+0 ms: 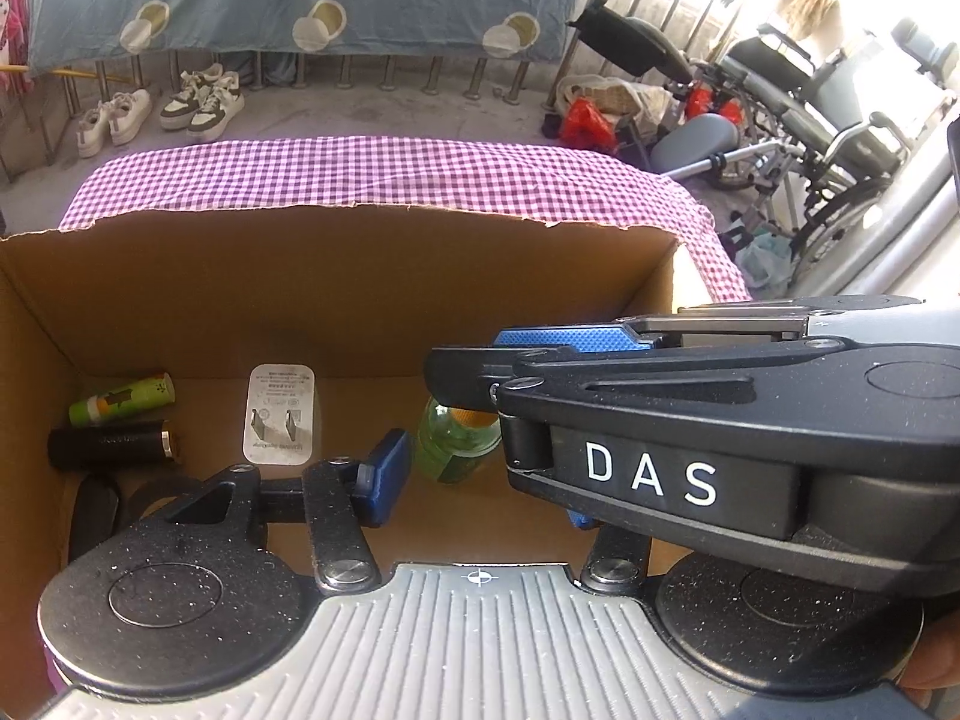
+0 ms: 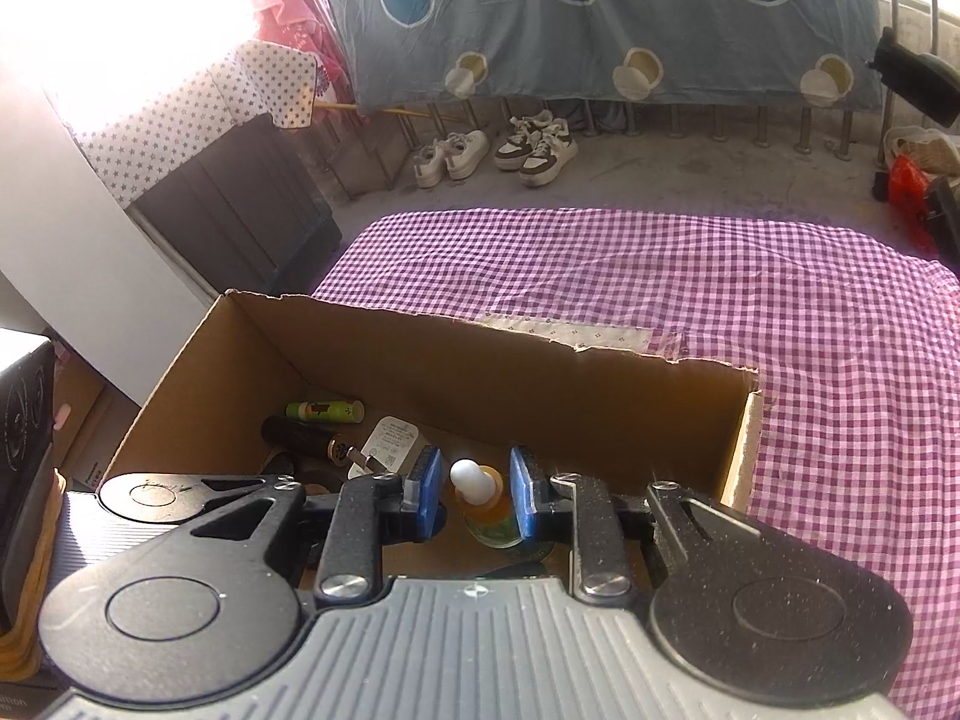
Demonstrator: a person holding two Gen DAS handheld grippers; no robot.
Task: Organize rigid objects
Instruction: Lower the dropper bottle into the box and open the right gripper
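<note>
An open cardboard box (image 1: 300,276) (image 2: 420,372) stands on a purple checked cloth. Upright on its floor is a small green dropper bottle (image 1: 456,450) (image 2: 486,516) with an orange collar and white bulb. My right gripper (image 2: 475,501) (image 1: 474,384) reaches in over it, the bulb between its blue pads (image 2: 429,501) with a slim gap on each side. My left gripper (image 1: 480,498) is open and empty just before the bottle, its right finger hidden by the right gripper. A green tube (image 1: 123,399) (image 2: 324,410), a black tube (image 1: 111,447) (image 2: 300,438) and a white plug (image 1: 279,414) (image 2: 390,438) lie further left.
The checked cloth (image 1: 360,174) (image 2: 720,300) stretches beyond and right of the box. A dark flat object (image 1: 96,510) lies at the box's near left. Shoes (image 1: 204,99) (image 2: 540,147) sit on the floor under a hanging blue sheet. A wheelchair (image 1: 810,108) stands at the right.
</note>
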